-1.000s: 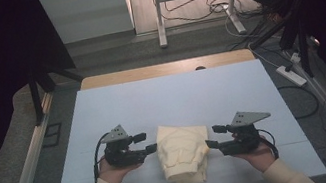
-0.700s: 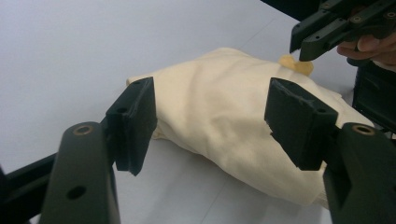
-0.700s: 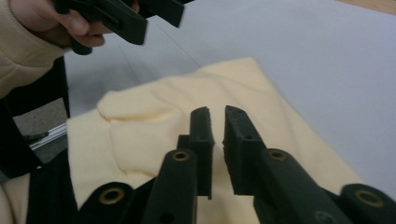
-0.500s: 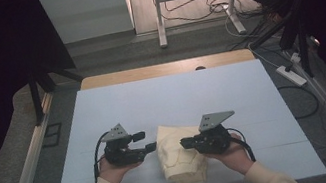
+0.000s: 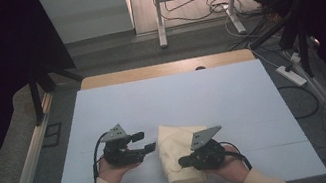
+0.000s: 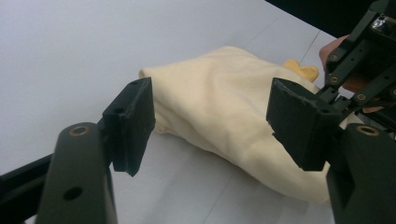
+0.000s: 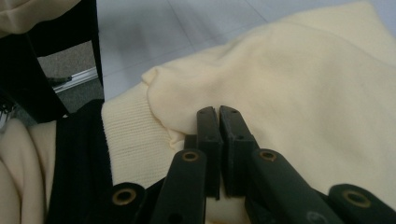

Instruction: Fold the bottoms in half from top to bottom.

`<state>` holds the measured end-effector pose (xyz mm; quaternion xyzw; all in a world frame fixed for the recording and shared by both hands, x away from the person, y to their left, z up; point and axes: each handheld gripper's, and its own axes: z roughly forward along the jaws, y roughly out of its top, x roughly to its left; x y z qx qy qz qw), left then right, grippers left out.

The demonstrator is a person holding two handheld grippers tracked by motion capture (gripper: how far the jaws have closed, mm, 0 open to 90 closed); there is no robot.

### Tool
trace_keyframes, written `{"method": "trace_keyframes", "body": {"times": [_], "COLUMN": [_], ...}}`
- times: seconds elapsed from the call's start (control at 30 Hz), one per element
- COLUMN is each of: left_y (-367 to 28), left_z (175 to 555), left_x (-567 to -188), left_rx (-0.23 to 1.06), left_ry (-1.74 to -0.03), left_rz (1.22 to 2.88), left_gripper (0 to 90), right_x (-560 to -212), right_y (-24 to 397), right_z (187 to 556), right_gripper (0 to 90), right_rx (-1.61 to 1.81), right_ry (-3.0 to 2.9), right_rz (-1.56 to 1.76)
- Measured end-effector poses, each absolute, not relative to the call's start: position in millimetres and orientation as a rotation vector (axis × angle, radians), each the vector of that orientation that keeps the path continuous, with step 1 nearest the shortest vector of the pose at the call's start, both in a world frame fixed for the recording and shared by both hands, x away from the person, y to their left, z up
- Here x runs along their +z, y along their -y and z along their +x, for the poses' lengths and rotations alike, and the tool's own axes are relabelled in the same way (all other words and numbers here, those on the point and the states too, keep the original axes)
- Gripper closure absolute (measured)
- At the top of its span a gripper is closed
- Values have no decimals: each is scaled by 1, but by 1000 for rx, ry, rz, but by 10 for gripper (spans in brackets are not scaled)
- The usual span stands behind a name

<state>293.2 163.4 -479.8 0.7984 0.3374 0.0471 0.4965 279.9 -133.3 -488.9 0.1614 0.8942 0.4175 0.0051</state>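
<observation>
A cream cloth [image 5: 175,142] lies bunched near the front edge of the pale table [image 5: 176,94]. My right gripper [image 5: 182,161] reaches in from the right and rests on the cloth's near part. In the right gripper view its jaws [image 7: 218,112] are pressed together at a puckered fold of the cream fabric [image 7: 303,79], beside a ribbed hem [image 7: 130,135]. My left gripper [image 5: 145,142] sits just left of the cloth and points at it. Its jaws [image 6: 210,121] stand wide apart, with the cloth [image 6: 224,102] beyond them untouched.
A wooden strip [image 5: 167,68] runs along the table's far edge. Metal rails [image 5: 28,171] flank both sides. On the floor to the right lie a power strip [image 5: 290,75] and cables. White frame legs [image 5: 158,16] stand behind the table.
My right gripper has moved left from beside the cloth onto it, and the cloth's right side has been drawn in. The left gripper has stayed where it was.
</observation>
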Motion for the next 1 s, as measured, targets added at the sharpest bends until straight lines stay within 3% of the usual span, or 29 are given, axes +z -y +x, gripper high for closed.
{"method": "trace_keyframes", "body": {"times": [0.57, 1.0], "left_y": [-166, -166], "left_z": [293, 293], "left_x": [-481, -480], "left_rx": [122, 124], "left_ry": [-822, -823], "left_rz": [1935, 1928], "left_gripper": [326, 323], "right_x": [-507, -501], "right_y": [151, 154], "right_z": [279, 278], "right_gripper": [896, 892], "right_rx": [1300, 1381], "right_ry": [-2852, -2787], "right_rz": [549, 532]}}
